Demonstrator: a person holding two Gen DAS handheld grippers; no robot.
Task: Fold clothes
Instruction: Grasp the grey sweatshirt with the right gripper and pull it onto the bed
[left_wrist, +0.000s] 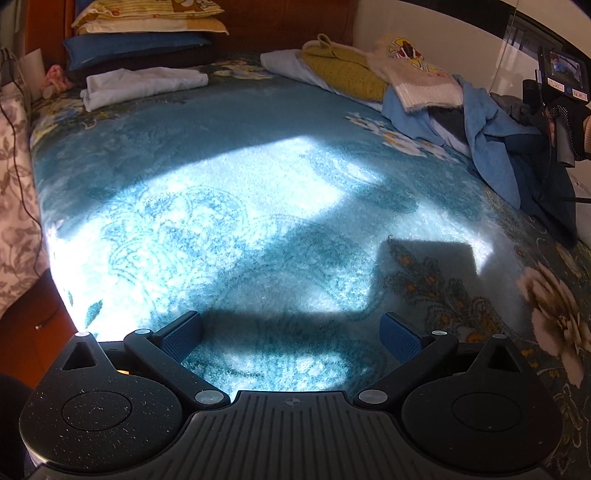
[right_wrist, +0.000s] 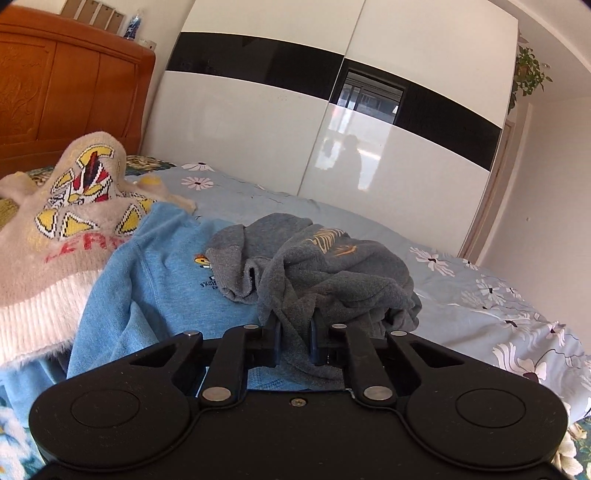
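While the left tool (left_wrist: 291, 338) hangs over the blue blanket (left_wrist: 229, 206) with its pads spread wide and nothing between them, the pick-up rests entirely on the right side.

Left edge: white folded cloth (left_wrist: 144, 85) lies near the pillows (left_wrist: 147, 29), well apart from the work area. Centre of bed is bare blanket, partly sunlit; ample room to lay a garment flat there.

Right edge: clothes pile sits along the wardrobe side. Order approx. left to right: yellow knit (left_wrist: 343, 70), cream sweater (right_wrist: 62, 206), light blue sweatshirt (right_wrist: 162, 273), grey sweatshirt (right_wrist: 332, 273) on top.

Right tool (right_wrist: 294, 341): pads nearly closed, pinching a fold of the grey sweatshirt.

Risks:
- Grip takes one bunched fold only; garment may slip out or come up twisted when lifted.
- Grey fabric touches the blue one; blue may drag along.
- Cream sweater overlaps the blue one; pile may shift.
- Wardrobe (right_wrist: 332, 122) stands just behind the pile; little clearance that way. Judged safest pull: toward bed centre.
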